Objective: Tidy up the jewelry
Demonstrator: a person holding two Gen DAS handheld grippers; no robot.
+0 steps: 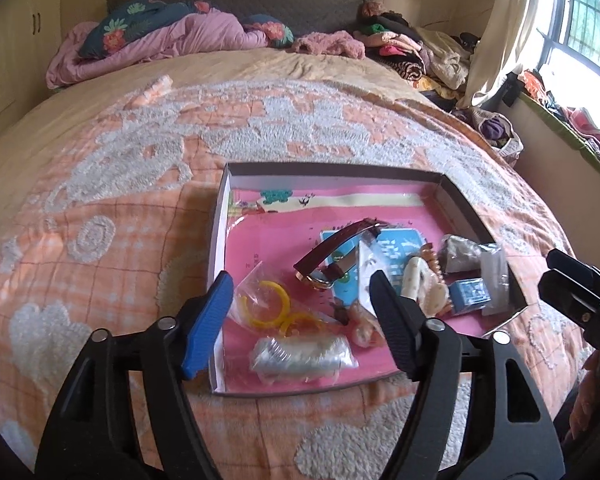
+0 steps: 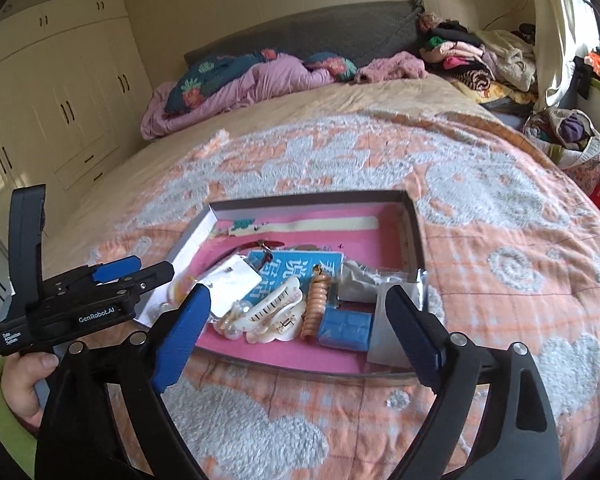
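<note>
The left tongs (image 1: 300, 322) are seen partly open at the lower middle of the left wrist view, over the near end of the shallow box (image 1: 220, 240) on the bed (image 1: 100, 200), nothing gripped. The right tongs (image 2: 300, 336) are spread wide and empty above a hair clip (image 2: 272, 310) and blue packet (image 2: 344, 330) inside the box.

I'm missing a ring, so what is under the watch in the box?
The watch lies partly on a blue card over the box's pink lining. Anything small beneath its strap or case stays hidden.
</note>
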